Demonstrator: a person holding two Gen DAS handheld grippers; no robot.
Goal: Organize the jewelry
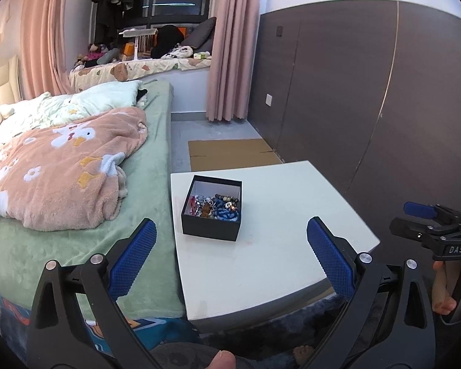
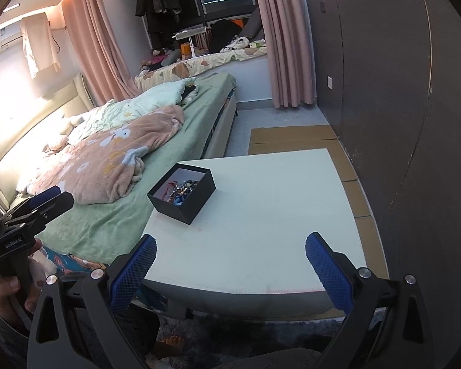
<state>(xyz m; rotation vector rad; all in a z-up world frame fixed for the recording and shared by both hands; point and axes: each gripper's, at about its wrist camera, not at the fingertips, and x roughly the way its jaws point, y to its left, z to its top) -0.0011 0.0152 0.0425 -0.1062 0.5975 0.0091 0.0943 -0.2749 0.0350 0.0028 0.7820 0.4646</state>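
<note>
A black open box [image 1: 210, 229] stands on the left part of a white table [image 1: 279, 246]. It holds a heap of jewelry [image 1: 216, 206]: beads, blue cord and red pieces. In the right wrist view the box [image 2: 196, 198] sits at the table's [image 2: 261, 215] far left with the jewelry [image 2: 181, 192] inside. My left gripper [image 1: 230, 240] is open and empty, held short of the box. My right gripper [image 2: 230, 255] is open and empty above the table's near edge. Each gripper also shows at the edge of the other's view.
A bed [image 1: 61, 215] with a green sheet and a pink fleece blanket [image 1: 55, 166] lies against the table's left side. Flat cardboard [image 1: 230, 153] lies on the floor behind the table. A dark wall panel [image 1: 368, 92] runs along the right. A dark rug lies below.
</note>
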